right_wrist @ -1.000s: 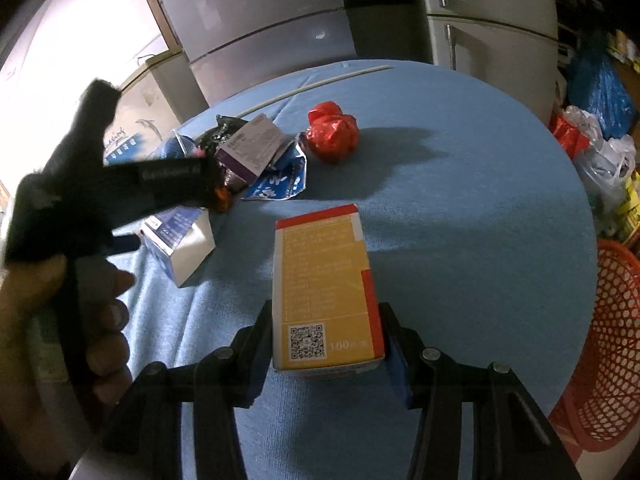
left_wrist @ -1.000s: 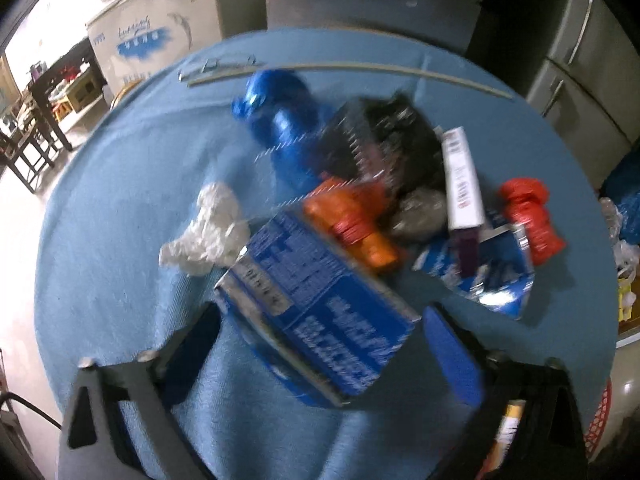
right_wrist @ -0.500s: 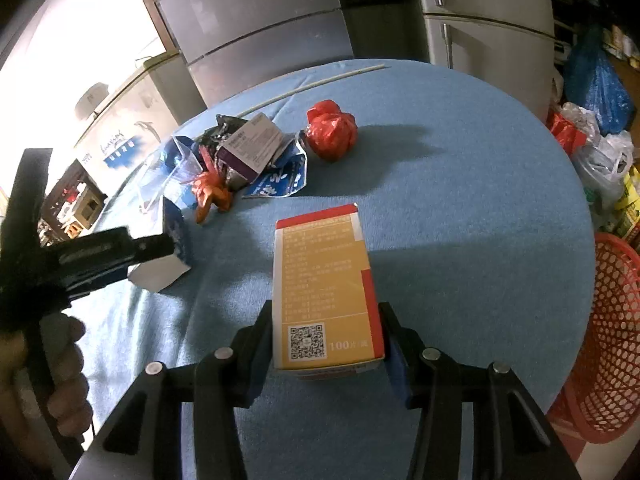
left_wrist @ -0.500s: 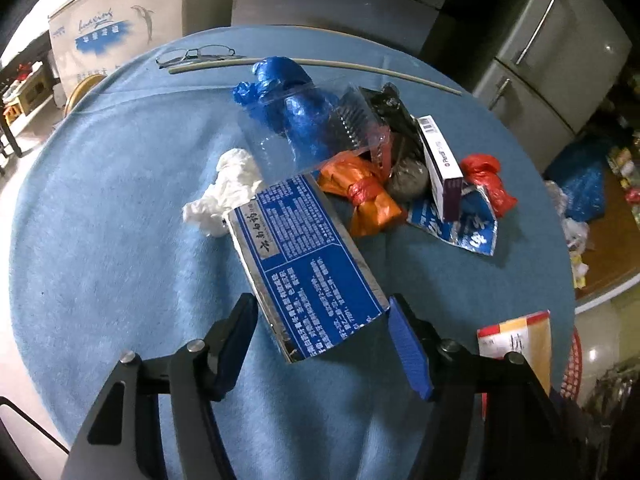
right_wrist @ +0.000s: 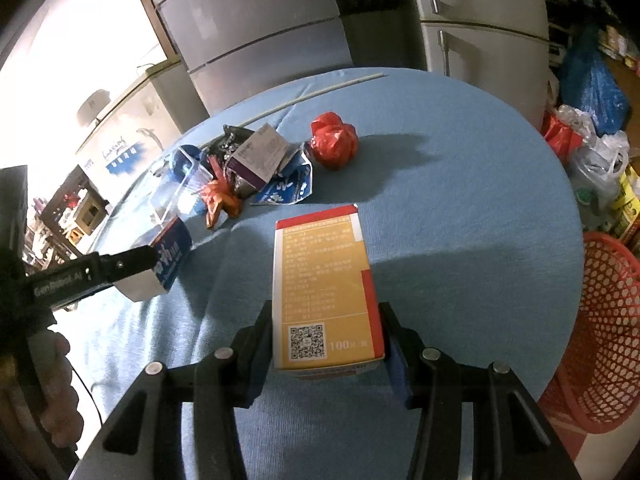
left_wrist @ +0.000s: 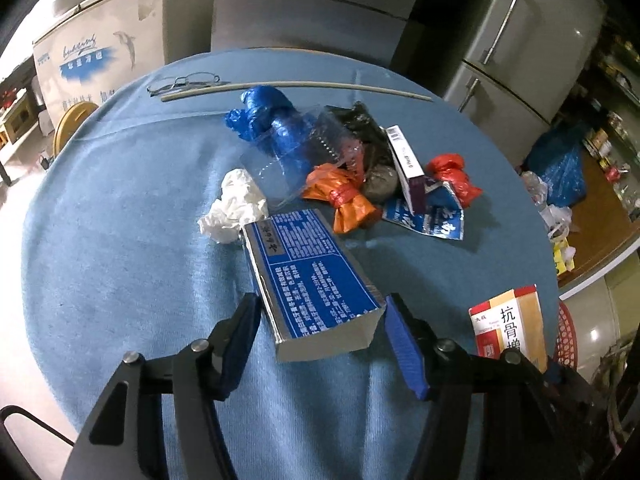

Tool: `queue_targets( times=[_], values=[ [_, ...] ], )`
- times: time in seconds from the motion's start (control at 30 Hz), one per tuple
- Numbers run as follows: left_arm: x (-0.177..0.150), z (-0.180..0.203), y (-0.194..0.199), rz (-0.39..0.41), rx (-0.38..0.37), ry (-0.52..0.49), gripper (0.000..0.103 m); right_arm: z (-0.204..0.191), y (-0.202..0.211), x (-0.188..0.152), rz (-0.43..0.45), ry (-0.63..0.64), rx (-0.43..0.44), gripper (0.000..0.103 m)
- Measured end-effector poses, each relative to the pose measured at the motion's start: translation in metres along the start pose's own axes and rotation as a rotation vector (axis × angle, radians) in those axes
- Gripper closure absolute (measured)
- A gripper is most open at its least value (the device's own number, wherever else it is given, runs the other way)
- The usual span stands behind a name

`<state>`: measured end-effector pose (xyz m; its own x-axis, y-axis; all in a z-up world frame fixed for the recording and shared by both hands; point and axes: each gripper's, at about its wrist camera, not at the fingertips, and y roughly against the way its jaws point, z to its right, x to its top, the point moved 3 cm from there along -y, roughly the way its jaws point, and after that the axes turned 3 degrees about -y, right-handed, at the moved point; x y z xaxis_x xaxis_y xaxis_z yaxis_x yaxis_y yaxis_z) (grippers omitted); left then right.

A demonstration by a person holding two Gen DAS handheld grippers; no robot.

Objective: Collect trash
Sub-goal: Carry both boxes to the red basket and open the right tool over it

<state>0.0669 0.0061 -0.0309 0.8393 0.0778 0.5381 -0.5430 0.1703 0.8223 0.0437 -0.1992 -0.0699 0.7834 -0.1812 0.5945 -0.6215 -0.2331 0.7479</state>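
My left gripper (left_wrist: 320, 316) has just been closing and now pinches the blue box (left_wrist: 310, 276). My right gripper (right_wrist: 326, 344) squeezes the yellow box (right_wrist: 324, 288). Both boxes sit near the red basket (right_wrist: 604, 332) — I think that is where trash goes, so I hold them tight.

The right gripper (right_wrist: 326, 342) has its two pads pressed on the near end of a yellow carton (right_wrist: 324, 284) with a red top edge and a QR code, above a round table under a blue cloth (right_wrist: 460, 208). At the left a hand (right_wrist: 60, 396) holds the left gripper (right_wrist: 120, 266), its finger against a blue-and-white carton (right_wrist: 166, 260). Beyond lie a clear plastic tray (right_wrist: 180, 184), an orange wrapper (right_wrist: 218, 200), a purple box (right_wrist: 260, 152) and a crumpled red bag (right_wrist: 334, 140). A red mesh basket (right_wrist: 604, 332) stands at the right edge.
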Motion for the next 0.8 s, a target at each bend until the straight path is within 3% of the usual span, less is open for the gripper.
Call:
queue_targets(
  times=[0.23,0.5,0.8],
  values=[
    [-0.006,0.012,0.016,0.031,-0.037,-0.036,0.04,0.011,0.012,-0.007,0.017,-0.031,-0.002,0.051],
    [-0.013,0.053,0.031,0.067,-0.088,-0.146,0.04,0.028,0.035,-0.008,0.079,-0.081,-0.012,0.051],
    [-0.022,0.118,0.034,0.066,-0.172,-0.293,0.04,0.085,0.076,-0.007,0.183,-0.205,-0.109,0.051]
  ],
)
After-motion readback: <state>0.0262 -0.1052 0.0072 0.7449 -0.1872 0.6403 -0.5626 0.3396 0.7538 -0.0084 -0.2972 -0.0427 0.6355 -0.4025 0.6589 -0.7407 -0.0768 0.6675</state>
